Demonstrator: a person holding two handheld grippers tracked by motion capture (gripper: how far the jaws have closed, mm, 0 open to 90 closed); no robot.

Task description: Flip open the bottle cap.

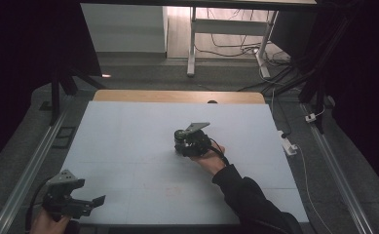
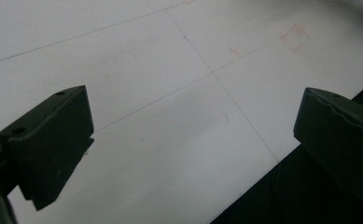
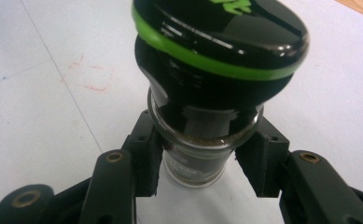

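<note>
Jar (image 3: pixel 202 140) clamped in right gripper (image 3: pixel 200 161), mid-table.

Gripped by the glass body below the black, green-ringed lid (image 3: pixel 221 37), with bare white table (image 1: pixel 128 141) all around. Left gripper (image 2: pixel 193 135) spread wide, holding nothing, at the near left table edge.

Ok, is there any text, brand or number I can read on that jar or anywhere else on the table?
Green lettering on the black cap of the jar: cut off at the frame edge, not readable.
Pale print on the jar's glass, between the right gripper jaws: too blurred to read.
Red marks on the table: a sketched outline, no words.
</note>
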